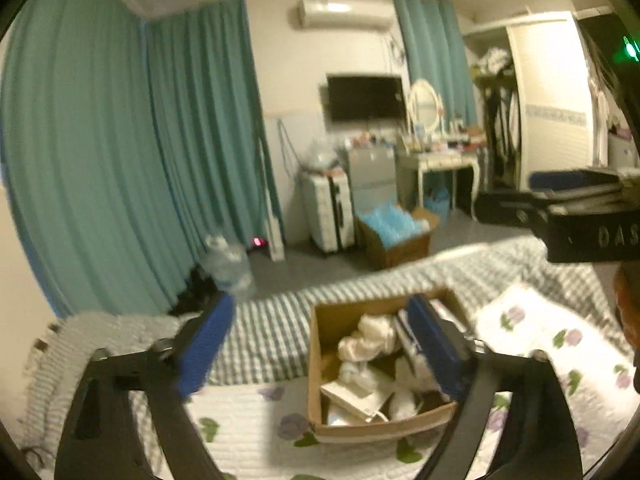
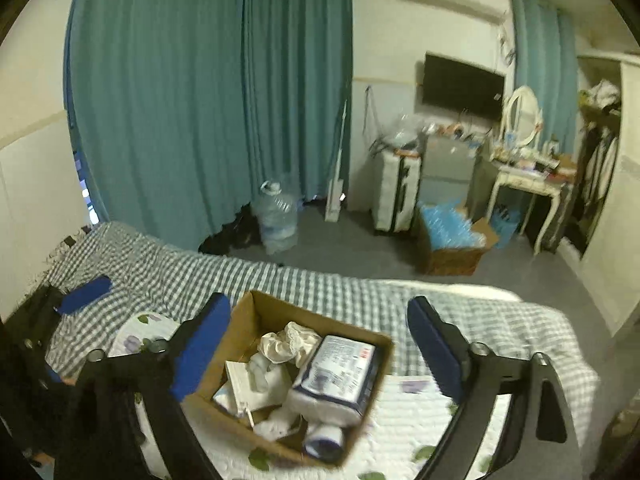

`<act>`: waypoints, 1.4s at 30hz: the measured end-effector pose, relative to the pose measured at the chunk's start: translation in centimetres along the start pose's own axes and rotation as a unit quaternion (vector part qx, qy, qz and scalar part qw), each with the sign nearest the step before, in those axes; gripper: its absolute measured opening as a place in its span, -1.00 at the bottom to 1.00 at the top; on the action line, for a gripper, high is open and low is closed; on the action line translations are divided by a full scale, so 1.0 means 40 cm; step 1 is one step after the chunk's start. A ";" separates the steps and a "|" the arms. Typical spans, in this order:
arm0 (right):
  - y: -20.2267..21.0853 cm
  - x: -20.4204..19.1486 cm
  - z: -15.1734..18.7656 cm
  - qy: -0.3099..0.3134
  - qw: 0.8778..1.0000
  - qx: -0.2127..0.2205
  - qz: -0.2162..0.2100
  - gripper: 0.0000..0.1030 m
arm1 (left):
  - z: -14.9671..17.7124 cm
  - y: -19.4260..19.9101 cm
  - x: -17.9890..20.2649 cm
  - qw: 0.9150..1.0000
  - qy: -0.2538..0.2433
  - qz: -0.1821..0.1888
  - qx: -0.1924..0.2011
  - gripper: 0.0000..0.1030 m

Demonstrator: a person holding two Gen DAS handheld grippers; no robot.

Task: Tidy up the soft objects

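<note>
A cardboard box (image 1: pixel 320 360) sits on the bed and holds white cloth pieces (image 1: pixel 370 340), paper packets and a blue-white plastic pack (image 2: pixel 340 376). The box also shows in the right wrist view (image 2: pixel 244 320). My left gripper (image 1: pixel 320 344) is open and empty, held above the bed just left of the box, its right finger over the box. My right gripper (image 2: pixel 320 344) is open and empty, its fingers either side of the box, above it. The right gripper shows at the right edge of the left wrist view (image 1: pixel 576 200); the left gripper shows at the left of the right wrist view (image 2: pixel 80 292).
The bed has a grey checked blanket (image 2: pixel 200 276) and a floral quilt (image 1: pixel 540 340). A knitted grey throw (image 1: pixel 52 352) lies at the left. On the floor beyond are a water jug (image 2: pixel 276 212), a suitcase (image 2: pixel 394 188) and a carton of blue items (image 2: pixel 452 236).
</note>
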State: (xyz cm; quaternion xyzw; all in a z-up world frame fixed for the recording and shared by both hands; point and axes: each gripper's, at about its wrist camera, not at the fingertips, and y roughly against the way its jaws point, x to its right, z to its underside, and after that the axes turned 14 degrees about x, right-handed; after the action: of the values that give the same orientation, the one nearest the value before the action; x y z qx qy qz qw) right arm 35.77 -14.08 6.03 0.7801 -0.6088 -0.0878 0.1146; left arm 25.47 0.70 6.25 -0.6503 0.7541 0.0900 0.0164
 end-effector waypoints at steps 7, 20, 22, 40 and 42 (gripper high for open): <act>0.331 -0.023 -0.109 0.033 0.995 0.076 0.052 1.00 | -0.121 0.252 0.016 0.993 -0.037 -0.061 0.091 1.00; 0.664 -0.051 0.044 -0.001 0.984 0.180 0.014 1.00 | 0.034 0.409 0.039 0.989 0.016 -0.089 0.120 1.00; 0.652 -0.057 0.109 0.001 0.979 0.201 0.014 1.00 | 0.115 0.375 0.045 0.989 0.030 -0.096 0.109 1.00; 0.374 -0.032 0.454 -0.040 0.989 0.125 0.064 1.00 | 0.345 0.292 0.015 0.992 0.077 -0.096 0.029 1.00; 0.374 -0.038 0.451 -0.039 0.990 0.120 0.063 1.00 | 0.349 0.291 0.017 0.992 0.076 -0.095 0.026 1.00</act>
State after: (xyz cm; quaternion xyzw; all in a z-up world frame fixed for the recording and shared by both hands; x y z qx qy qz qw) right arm 16.51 -17.36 -6.98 0.7445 -0.6666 -0.0371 0.0016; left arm 12.61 3.83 -6.23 -0.7234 0.6900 0.0184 -0.0154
